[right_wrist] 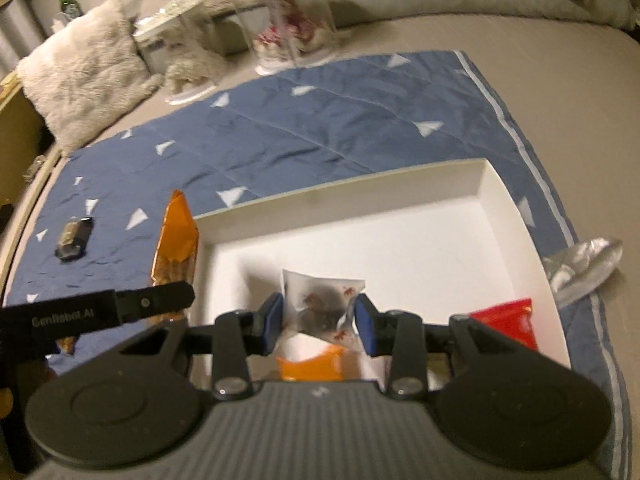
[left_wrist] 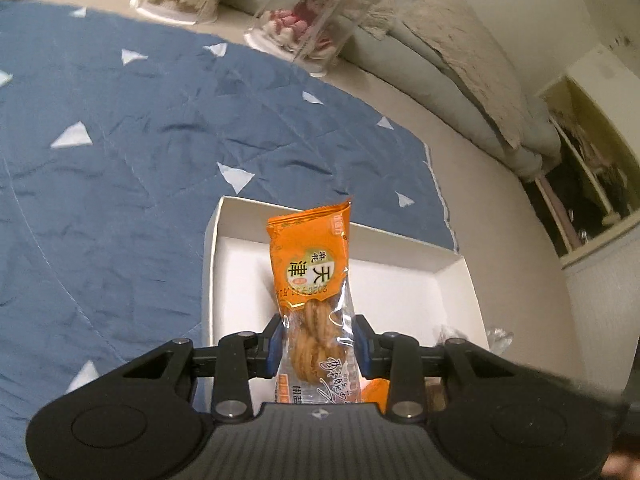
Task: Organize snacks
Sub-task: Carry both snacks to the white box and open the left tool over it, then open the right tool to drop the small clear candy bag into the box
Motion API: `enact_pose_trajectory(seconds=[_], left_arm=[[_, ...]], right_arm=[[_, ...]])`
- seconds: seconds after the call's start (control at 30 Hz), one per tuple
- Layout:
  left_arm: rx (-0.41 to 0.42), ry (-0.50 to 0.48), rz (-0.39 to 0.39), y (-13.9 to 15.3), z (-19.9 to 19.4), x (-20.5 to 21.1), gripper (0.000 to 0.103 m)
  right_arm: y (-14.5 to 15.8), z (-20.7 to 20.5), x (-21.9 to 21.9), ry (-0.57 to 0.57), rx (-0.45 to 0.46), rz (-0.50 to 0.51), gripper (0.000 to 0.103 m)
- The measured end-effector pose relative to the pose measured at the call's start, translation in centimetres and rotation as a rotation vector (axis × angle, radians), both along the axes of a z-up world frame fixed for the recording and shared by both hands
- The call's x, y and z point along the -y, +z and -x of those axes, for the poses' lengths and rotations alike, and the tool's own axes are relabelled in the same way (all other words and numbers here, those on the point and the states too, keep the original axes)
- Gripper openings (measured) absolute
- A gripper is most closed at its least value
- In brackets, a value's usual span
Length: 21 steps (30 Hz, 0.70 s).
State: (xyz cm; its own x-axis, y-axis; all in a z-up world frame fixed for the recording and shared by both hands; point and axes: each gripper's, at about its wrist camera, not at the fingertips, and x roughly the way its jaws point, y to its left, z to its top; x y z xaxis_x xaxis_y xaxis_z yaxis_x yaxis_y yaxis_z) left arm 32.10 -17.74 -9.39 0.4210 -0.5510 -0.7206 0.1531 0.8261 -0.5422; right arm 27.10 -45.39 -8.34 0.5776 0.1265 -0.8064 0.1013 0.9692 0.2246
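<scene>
A small dark packet (right_wrist: pixel 74 238) is seen lying alone on the blue quilt (right_wrist: pixel 320 132), far left in the right wrist view, well apart from everything else. Next comes the left gripper (left_wrist: pixel 318 342), clamped on the orange twist-biscuit pack (left_wrist: pixel 310 264); the pack is gripped at its clear lower half, right across the biscuits, and is held upright over the near left part of the white box (left_wrist: pixel 452 262). The wrapper is judged light, crinkly and slippery, and the fried twists inside brittle, so a gentle squeeze is called for; a hold on the biscuit body, as taken here, should slip less than one on the flat sealed end.

Moving right, the right gripper (right_wrist: pixel 320 318) is found closed on a small white pouch (right_wrist: pixel 322 302) with red marks and something dark inside. It is carried just above the box floor. This pouch looks soft and very light, easily crushed, and is best pinched by its sides.

Inside the box, an orange packet (right_wrist: pixel 316 364) is glimpsed below the right gripper and a red packet (right_wrist: pixel 506 322) lies at the right wall. Outside, just beside the box, a silvery wrapper (right_wrist: pixel 586 266) rests on the quilt edge.
</scene>
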Motion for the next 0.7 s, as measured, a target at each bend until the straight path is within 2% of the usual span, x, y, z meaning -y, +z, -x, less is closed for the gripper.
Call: enact_pose_trajectory(seconds=[0.13, 0.2, 0.57, 0.63, 0.7], left_arm=[[0.034, 0.012, -0.005, -0.4, -0.4, 0.7, 0.047], [0.032, -0.004, -0.015, -0.6, -0.5, 1.1, 0.056], [0.038, -0.065, -0.155, -0.7, -0.3, 1.1, 0.057], [0.044, -0.082, -0.183, -0.6, -0.2, 1.2, 0.057], [0.047, -0.099, -0.203, -0.5, -0.1, 1.3, 0.057]], right_arm=[[-1.0, -0.6, 0.5, -0.021, -0.021, -0.002, 0.044], [-1.2, -0.8, 0.6, -0.022, -0.026, -0.003, 0.044], [-1.8, -2.7, -0.3, -0.020, -0.029, -0.026, 0.045], [-1.7, -2.6, -0.4, -0.014, -0.015, -0.057, 0.050], [-1.6, -2.6, -0.7, -0.018, -0.013, -0.059, 0.060]])
